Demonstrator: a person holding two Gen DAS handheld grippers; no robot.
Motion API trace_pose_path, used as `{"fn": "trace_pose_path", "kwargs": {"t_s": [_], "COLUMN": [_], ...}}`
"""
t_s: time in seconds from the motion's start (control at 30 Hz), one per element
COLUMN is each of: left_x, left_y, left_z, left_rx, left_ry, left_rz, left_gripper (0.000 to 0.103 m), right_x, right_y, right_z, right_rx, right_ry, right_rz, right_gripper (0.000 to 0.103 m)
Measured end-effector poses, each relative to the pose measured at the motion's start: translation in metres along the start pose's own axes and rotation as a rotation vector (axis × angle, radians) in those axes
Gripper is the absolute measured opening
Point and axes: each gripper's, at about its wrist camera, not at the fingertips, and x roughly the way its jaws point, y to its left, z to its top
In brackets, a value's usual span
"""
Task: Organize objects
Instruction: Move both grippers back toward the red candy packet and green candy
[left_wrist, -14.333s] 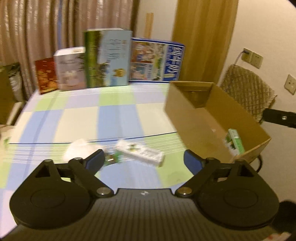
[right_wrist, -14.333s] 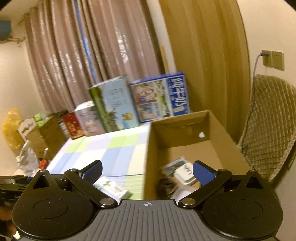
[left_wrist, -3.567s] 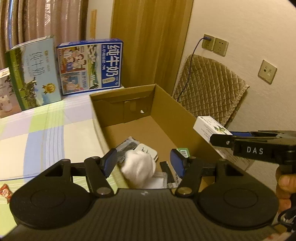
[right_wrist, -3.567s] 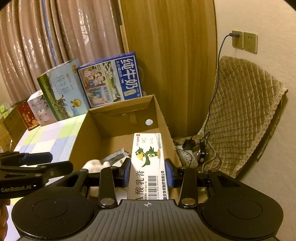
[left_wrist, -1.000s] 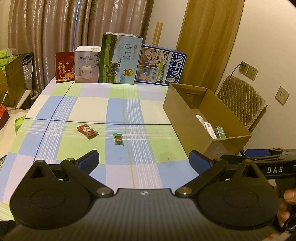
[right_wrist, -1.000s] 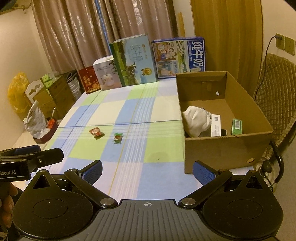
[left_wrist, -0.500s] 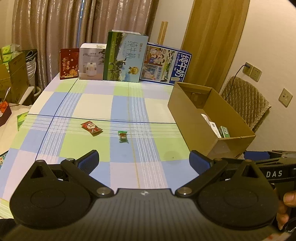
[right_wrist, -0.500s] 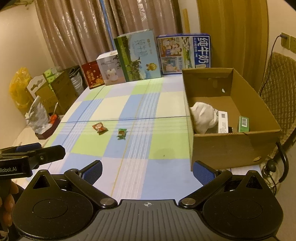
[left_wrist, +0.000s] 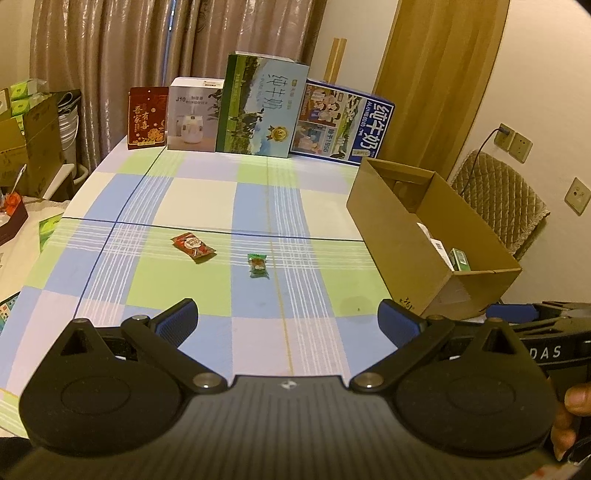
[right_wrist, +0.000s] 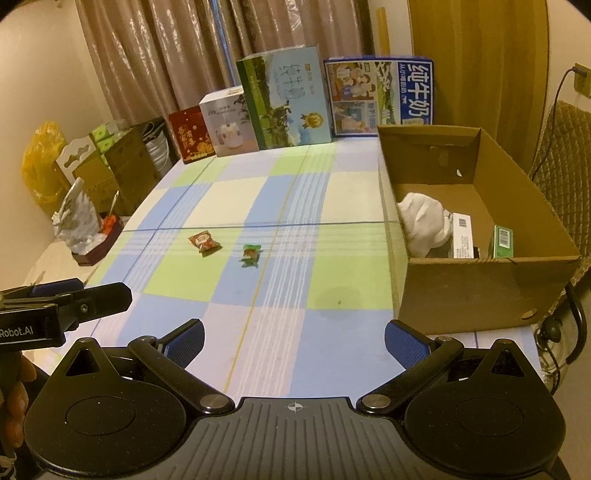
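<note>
A red snack packet and a small green candy lie side by side in the middle of the checked tablecloth. An open cardboard box stands at the table's right edge, holding a white cloth, a white carton and a small green box. My left gripper hangs open and empty above the table's near edge. My right gripper is open and empty too, nearer the cardboard box.
Upright cartons line the table's far edge: a red one, a white one, a green one and a blue one. A padded chair stands right of the cardboard box. Boxes and bags crowd the floor at left.
Both grippers have drifted slightly forward and left over the table, still open and empty. The two snacks and the box contents have not moved.
</note>
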Motion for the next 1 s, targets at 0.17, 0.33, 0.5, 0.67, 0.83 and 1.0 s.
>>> {"fn": "trace_pose_path", "kwargs": {"t_s": [0.17, 0.33, 0.5, 0.67, 0.83, 1.0], "left_x": [0.002, 0.005, 0.008, 0.02, 0.036, 0.06], "left_y": [0.006, 0.012, 0.02, 0.036, 0.055, 0.078], "left_z": [-0.001, -0.002, -0.002, -0.001, 0.004, 0.015], "left_rx": [-0.005, -0.005, 0.002, 0.021, 0.037, 0.054], "left_ry": [0.002, 0.008, 0.011, 0.026, 0.04, 0.057], "left_rz": [0.008, 0.017, 0.028, 0.054, 0.079, 0.098], "left_gripper": [0.102, 0.102, 0.102, 0.102, 0.102, 0.102], "right_x": [0.007, 0.014, 0.022, 0.039, 0.06, 0.084], "right_y": [0.004, 0.008, 0.014, 0.018, 0.021, 0.024], "right_z": [0.0, 0.0, -0.001, -0.003, -0.003, 0.003], "right_rx": [-0.009, -0.016, -0.027, -0.037, -0.038, -0.048], "right_ry": [0.01, 0.017, 0.019, 0.027, 0.019, -0.018], "right_rz": [0.007, 0.016, 0.028, 0.036, 0.04, 0.044], "right_gripper": [0.101, 0.101, 0.101, 0.101, 0.101, 0.101]}}
